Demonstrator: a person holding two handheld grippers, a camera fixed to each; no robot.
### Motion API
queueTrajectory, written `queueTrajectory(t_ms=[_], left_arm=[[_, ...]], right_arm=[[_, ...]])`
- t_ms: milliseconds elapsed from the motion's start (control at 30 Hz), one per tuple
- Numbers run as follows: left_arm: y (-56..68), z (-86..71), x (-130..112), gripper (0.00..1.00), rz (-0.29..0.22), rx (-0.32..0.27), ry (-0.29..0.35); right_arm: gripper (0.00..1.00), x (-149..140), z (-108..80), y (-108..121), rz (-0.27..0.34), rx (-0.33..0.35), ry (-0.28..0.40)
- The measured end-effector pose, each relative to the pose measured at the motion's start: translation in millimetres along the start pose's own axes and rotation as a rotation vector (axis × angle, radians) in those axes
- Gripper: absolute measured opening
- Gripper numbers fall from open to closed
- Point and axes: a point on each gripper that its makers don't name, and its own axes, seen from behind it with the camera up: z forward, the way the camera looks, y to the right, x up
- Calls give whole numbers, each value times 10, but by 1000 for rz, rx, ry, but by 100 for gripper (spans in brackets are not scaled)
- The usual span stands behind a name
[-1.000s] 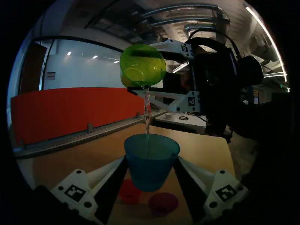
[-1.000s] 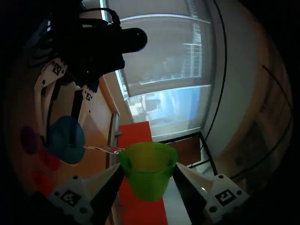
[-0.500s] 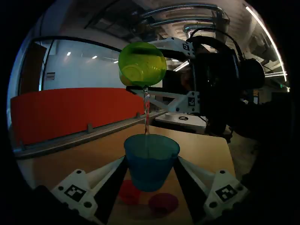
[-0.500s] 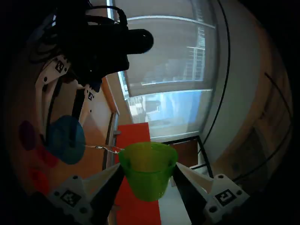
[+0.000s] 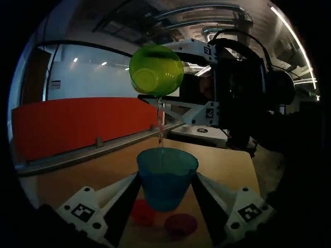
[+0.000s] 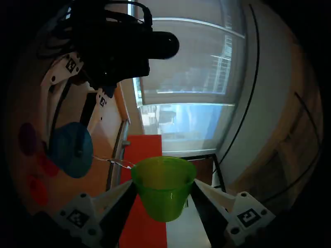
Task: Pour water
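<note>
You are holding the blue cup [image 5: 167, 178] in your left gripper [image 5: 166, 184], with both fingers pressing on its sides. It is standing upright between them, its long axis vertical and its mouth pointing up, above the wooden table [image 5: 223, 165]. Just below the fingertips, a small red round piece [image 5: 142, 211] and a magenta one [image 5: 180, 225] are lying on the table. In the left gripper view, your right gripper [image 5: 159, 72] is reaching in from the right, one finger over and one under the green cup [image 5: 156, 71], and both are clamping it. The green cup is tipped onto its side high above the blue one, its long axis lying near level, its base turned toward the camera and its lip hanging low. A thin water stream [image 5: 159, 124] is falling from that lip into the blue cup's open mouth. In the right gripper view, the green cup is sitting between the fingertips and the stream is running across to the blue cup.
</note>
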Motion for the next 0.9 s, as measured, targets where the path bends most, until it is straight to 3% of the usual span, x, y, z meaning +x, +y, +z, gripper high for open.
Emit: queueTrajectory(t_ms=[367, 900], left_arm=[[-8, 1, 28, 83, -2, 1, 6], [-17, -10, 54, 83, -5, 3, 13]], right_arm=[[86, 63, -21, 52, -57, -12, 9], [87, 84, -38, 79, -81, -24, 14]])
